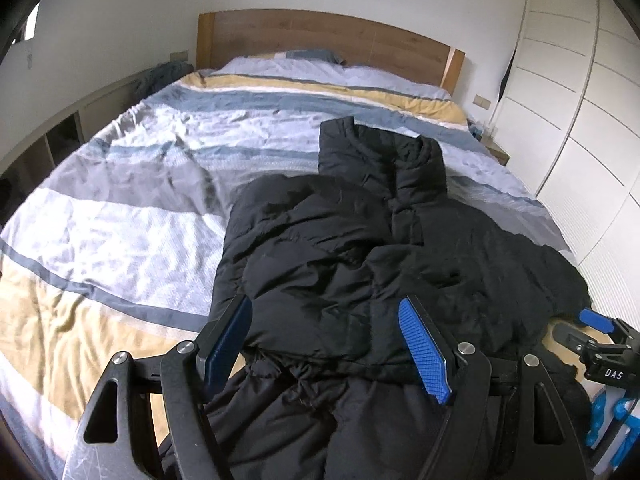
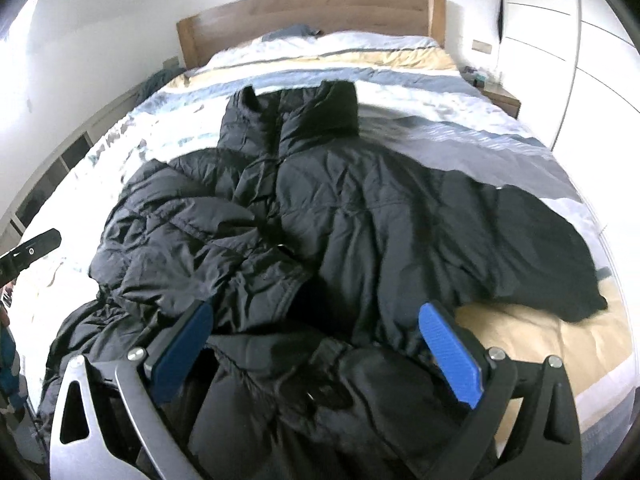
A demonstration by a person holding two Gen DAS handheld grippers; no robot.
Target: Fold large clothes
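Note:
A black puffer jacket (image 1: 360, 248) lies crumpled on the near half of the bed, collar (image 1: 420, 160) toward the headboard. My left gripper (image 1: 326, 344) hovers over its near hem, blue pads (image 1: 424, 348) wide apart and open, gripping nothing. In the right wrist view the jacket (image 2: 320, 208) spreads wider, one sleeve (image 2: 552, 276) stretched out to the right. My right gripper (image 2: 316, 348) is also open above the rumpled hem, with fabric below the pads (image 2: 448, 356) but not pinched. Each gripper shows at the edge of the other's view: the right gripper (image 1: 596, 328) and the left gripper (image 2: 32, 252).
The bed carries a striped duvet (image 1: 140, 208) in blue, grey, white and tan. A wooden headboard (image 1: 320, 36) stands at the far end. White wardrobe doors (image 1: 580, 100) line the right side beside a small nightstand (image 1: 496, 152). Low shelving (image 1: 60, 140) runs along the left wall.

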